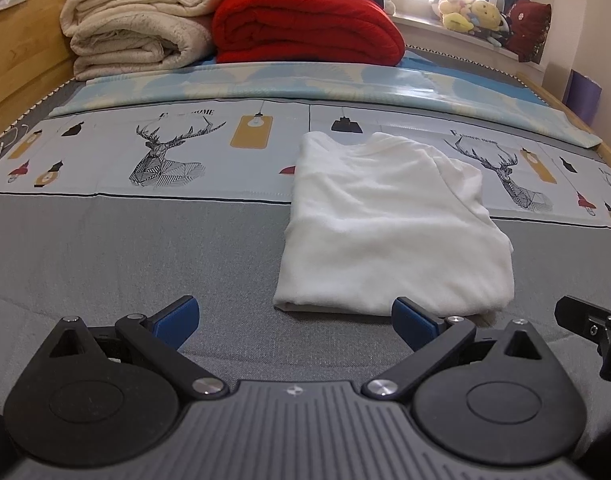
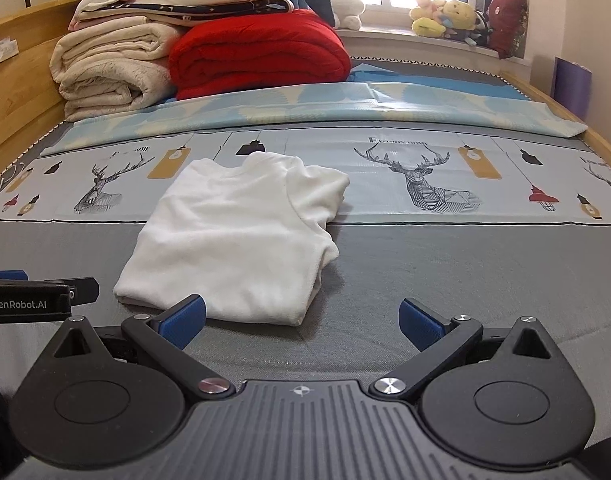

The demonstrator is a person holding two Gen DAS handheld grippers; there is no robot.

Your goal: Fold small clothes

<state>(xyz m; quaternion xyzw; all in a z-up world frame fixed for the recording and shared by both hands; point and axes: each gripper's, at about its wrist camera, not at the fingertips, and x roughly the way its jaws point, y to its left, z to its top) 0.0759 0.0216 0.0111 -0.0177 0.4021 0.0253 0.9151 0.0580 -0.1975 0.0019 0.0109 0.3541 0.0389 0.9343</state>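
You are holding both grippers low over the grey bed cover [image 1: 105, 248], side by side; the left gripper [image 1: 293, 320] is standing released, blue pads spread wide, nothing between them; the right gripper [image 2: 301, 322] is likewise released and empty.

The white garment [image 1: 389, 220] is lying flat ahead of both, already partly folded into a rough rectangle, sleeve tucked over on its right side; its long axis is running away from your fingers toward the folded blankets [image 1: 305, 28] at the far end.

From the left fingers it is sitting ahead and off to the right, its near hem just beyond the right pad [image 1: 413, 322]; from the right fingers the white garment [image 2: 233, 236] is sitting ahead and off to the left, near hem reaching just past the left pad [image 2: 185, 320].

So the hem is lying between your two grippers, roughly equally near; judging by this, each one is needing only a short inward shift to take a near corner, then a lift forward along the long axis.
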